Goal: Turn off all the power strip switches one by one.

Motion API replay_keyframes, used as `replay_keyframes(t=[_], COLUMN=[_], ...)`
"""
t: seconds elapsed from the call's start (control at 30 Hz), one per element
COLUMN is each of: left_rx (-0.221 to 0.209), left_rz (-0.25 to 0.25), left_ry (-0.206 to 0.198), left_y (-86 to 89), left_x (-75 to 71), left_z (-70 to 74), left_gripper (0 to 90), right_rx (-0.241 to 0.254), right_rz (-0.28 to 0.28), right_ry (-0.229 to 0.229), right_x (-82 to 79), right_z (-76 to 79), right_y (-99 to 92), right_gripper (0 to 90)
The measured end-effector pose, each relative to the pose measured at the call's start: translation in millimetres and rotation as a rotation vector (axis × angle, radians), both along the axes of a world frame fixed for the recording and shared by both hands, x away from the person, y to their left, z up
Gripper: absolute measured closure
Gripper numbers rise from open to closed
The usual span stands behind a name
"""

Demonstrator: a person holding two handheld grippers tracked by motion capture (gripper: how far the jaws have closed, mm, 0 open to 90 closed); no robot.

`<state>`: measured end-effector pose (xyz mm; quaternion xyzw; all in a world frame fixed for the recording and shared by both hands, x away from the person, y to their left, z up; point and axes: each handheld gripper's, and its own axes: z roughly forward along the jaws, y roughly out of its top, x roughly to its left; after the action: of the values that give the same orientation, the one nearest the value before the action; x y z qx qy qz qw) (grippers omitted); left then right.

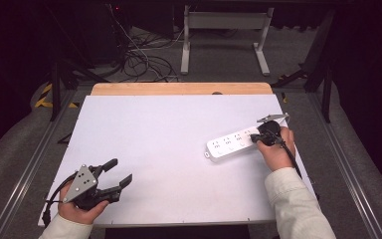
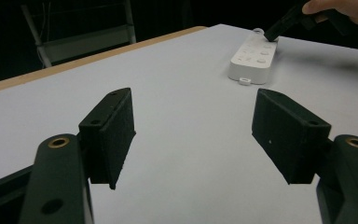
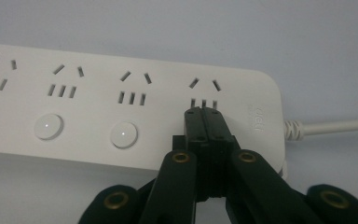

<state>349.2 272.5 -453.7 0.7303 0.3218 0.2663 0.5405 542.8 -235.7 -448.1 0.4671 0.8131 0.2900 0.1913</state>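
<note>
A white power strip lies flat on the right side of the white table, angled so that its far end points right and away. In the right gripper view its top face shows a row of socket groups, each with a round button below it, and a white cord leaves its right end.

The right gripper is at the strip's far right end, held by the person's right hand. Its jaws are pressed together with nothing between them, and their tips sit on the strip's top just below the last socket group, about where that group's button would be; whether they press it is hard to say, since the jaws cover the spot.

The left gripper is well apart from the strip, at the near left corner of the table, in the left hand. Its jaws are spread wide and hold nothing; in the left gripper view the bare tabletop shows between the two pads.

Beyond the table's far wooden edge are a dark floor with loose cables and a white frame.
</note>
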Motion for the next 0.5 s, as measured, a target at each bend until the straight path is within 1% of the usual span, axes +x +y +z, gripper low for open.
replay_keyframes(t=[0.03, 0.07, 0.1, 0.17, 0.2, 0.27, 0.3, 0.4, 0.5], left_rx=[0.005, 0.003, 0.006, 0.003, -0.002, 0.004, 0.008, 0.011, 0.005], left_rz=[-0.001, -0.001, -0.002, 0.003, 0.005, 0.002, -0.002, 0.000, 0.001], left_ry=[0.000, 0.000, 0.003, 0.006, 0.008, 0.001, -0.002, -0.003, 0.000], left_y=[0.3, 0.2, 0.4, 0.3, -0.2, -0.5, -0.4, -0.6, -0.7], left_x=[0.3, 0.6, 0.9, 1.6, 1.6, 1.7, 1.7, 1.4, 1.2], left_z=[0.1, -0.1, -0.1, -0.6, -0.9, -0.9, -0.6, -0.5, -0.8], left_gripper=[30.5, 30.4, 30.4, 30.5, 30.5, 30.5, 30.5, 30.5, 30.5], right_rx=[0.007, -0.001, 0.013, 0.039, 0.044, 0.052, 0.061, 0.063, 0.087], right_rz=[0.007, 0.009, 0.017, 0.021, 0.019, 0.029, 0.033, 0.056, 0.079], right_ry=[-0.025, -0.030, -0.033, -0.064, -0.077, -0.101, -0.100, -0.119, -0.137], right_x=[-0.8, -1.4, -2.3, -4.8, -5.9, -8.3, -9.9, -14.3, -18.2], right_z=[1.7, 1.5, 1.0, 1.7, 3.2, 7.4, 9.6, 15.7, 21.2], right_y=[-0.8, -0.5, -0.9, -2.7, -3.4, -4.0, -3.4, -0.8, 2.0], right_gripper=[90.0, 90.0, 90.0, 90.0, 90.0, 90.0, 90.0, 90.0, 90.0])
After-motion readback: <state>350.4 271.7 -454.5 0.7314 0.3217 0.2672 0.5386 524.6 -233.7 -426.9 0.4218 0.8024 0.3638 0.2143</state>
